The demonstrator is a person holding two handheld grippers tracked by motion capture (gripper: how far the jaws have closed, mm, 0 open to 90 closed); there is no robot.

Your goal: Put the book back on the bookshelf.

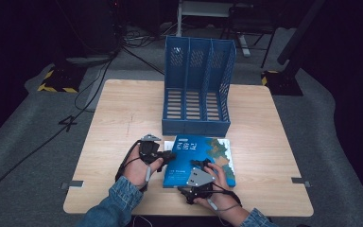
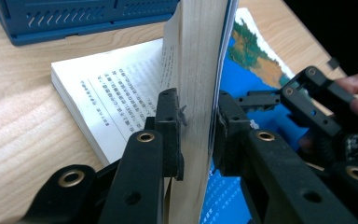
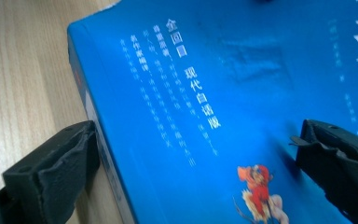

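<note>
A blue-covered book lies on the table in front of the blue file holder. My left gripper is shut on the book's left side. In the left gripper view its jaws clamp a thick sheaf of pages with the cover, stood upright above a printed white page. My right gripper is over the book's near part and open. In the right gripper view it has one jaw beside the book's edge and the other over the blue cover.
The three-slot file holder stands upright just behind the book, its open side facing me. Bare wooden table spreads to the left and right of the book. Dark floor with cables surrounds the table.
</note>
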